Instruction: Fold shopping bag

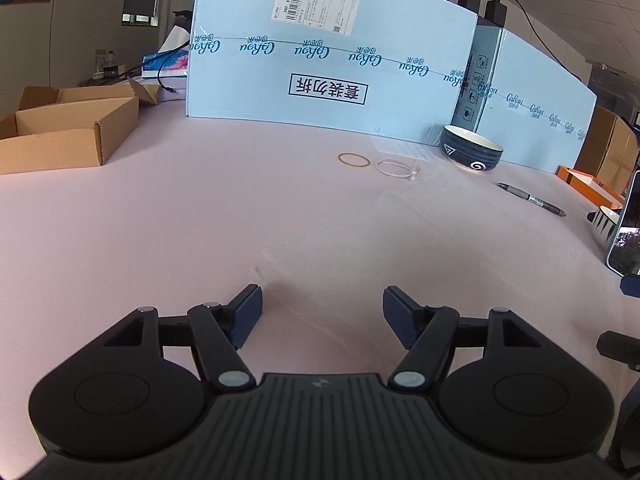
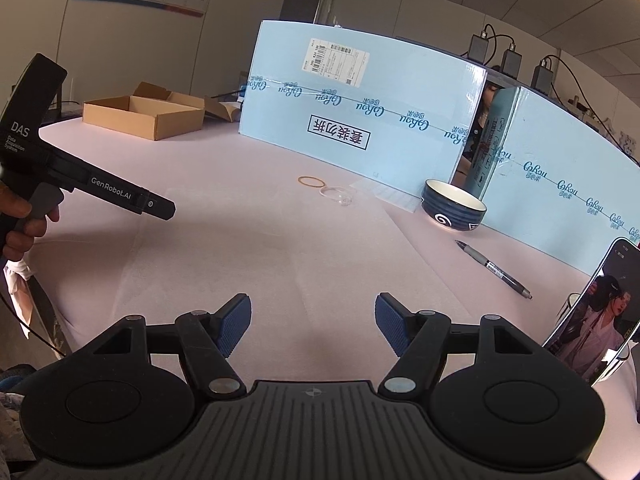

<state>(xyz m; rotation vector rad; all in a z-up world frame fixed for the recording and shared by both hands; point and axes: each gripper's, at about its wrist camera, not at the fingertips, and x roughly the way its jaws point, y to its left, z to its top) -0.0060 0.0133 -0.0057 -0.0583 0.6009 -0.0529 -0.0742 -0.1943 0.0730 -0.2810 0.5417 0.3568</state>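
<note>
Both grippers hang low over the pink table (image 1: 120, 220) with their blue fingers spread wide. The left gripper (image 1: 322, 312) holds nothing. The right gripper (image 2: 313, 322) holds nothing too.

The bag (image 2: 260, 248) is clear and very hard to see. It lies flat on the table, right in front of both grippers. From the left wrist view I can only make out a faint edge of the bag (image 1: 320, 240) just past the fingers. From the right wrist view it looks like a big, pale sheet with soft creases. I cannot tell where all its edges are.

From the right wrist view, the left gripper shows from the side at the left edge, above the table, with a hand (image 2: 18, 220) around its grip.

Farther back lie a rubber band (image 1: 353, 159) and a clear loop (image 1: 394, 168), close together. To the right sits a dark blue bowl (image 1: 472, 152) with a white swirl on it. A pen (image 1: 532, 199) lies near the bowl. A phone (image 2: 596, 316) stands at the far right with a picture on its screen. A tall, light blue box (image 1: 328, 52) stands along the back. An open brown box (image 1: 68, 128) sits at the far left.
</note>
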